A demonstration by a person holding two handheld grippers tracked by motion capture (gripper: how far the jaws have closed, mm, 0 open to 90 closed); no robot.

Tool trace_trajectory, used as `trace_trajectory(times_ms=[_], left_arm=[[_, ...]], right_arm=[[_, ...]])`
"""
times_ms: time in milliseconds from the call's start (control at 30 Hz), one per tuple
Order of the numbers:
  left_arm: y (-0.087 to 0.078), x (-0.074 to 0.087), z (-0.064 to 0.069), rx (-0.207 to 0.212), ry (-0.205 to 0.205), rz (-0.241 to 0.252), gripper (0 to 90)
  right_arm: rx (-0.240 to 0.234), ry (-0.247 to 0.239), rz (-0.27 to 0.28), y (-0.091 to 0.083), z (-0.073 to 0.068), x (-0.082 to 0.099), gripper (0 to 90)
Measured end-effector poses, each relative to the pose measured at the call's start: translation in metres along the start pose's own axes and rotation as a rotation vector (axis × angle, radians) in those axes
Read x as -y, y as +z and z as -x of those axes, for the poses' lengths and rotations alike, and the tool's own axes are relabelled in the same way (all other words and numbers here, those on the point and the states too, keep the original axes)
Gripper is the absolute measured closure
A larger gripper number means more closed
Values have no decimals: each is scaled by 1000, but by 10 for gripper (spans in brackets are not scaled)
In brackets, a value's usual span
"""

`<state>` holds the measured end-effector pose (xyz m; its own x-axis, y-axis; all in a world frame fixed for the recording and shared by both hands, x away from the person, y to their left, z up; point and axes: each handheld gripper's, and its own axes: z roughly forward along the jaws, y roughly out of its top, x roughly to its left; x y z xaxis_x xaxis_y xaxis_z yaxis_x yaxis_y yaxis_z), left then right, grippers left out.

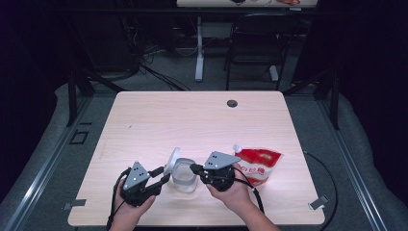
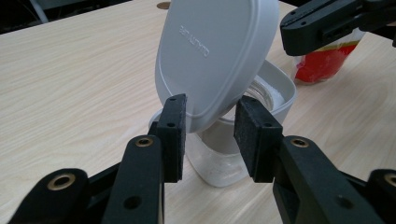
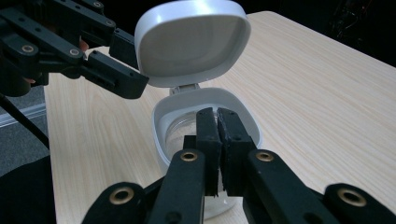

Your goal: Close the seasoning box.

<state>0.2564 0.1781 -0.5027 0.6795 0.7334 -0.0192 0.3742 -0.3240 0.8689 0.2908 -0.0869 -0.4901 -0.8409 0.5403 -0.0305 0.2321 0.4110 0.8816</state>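
Clear jar (image 1: 184, 175) with a white collar, standing upright near the table's (image 1: 159, 120) front edge, between the two tools. White hinged lid (image 1: 172, 160) flipped up and standing nearly on edge at the jar's left side; in the right gripper view raised above the open mouth on its hinge (image 3: 188, 87). Some white powder inside the jar, seen in the left gripper view (image 2: 273, 95). Left tool (image 1: 159, 177) just left of the jar, jaws apart on either side of the lid's lower edge (image 2: 205, 119); whether the pads press on it cannot be told. Right tool (image 1: 194, 168) clenched, pads together with nothing between, tips over the jar's right rim. Red and white pouch (image 1: 257, 165) lying flat on the table beyond the right hand (image 1: 234, 190), near the jar.
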Motion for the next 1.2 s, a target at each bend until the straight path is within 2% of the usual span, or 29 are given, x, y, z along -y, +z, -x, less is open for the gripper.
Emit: trace_trajectory(times_ms=[300,467,900,1200], left_arm=[[-2,2,-5,-23,-12,6,689],[-2,3,-8,-10,-14,8,733],[1,2,-14,-5,-11,14,754],[7,-2,-22,13,-14,11,773]], right_arm=[[-1,11,4,-2,1,4,868],[0,12,7,-2,1,5,866],[8,17,1,-3,2,7,860],[23,9,-13,-7,3,8,850]])
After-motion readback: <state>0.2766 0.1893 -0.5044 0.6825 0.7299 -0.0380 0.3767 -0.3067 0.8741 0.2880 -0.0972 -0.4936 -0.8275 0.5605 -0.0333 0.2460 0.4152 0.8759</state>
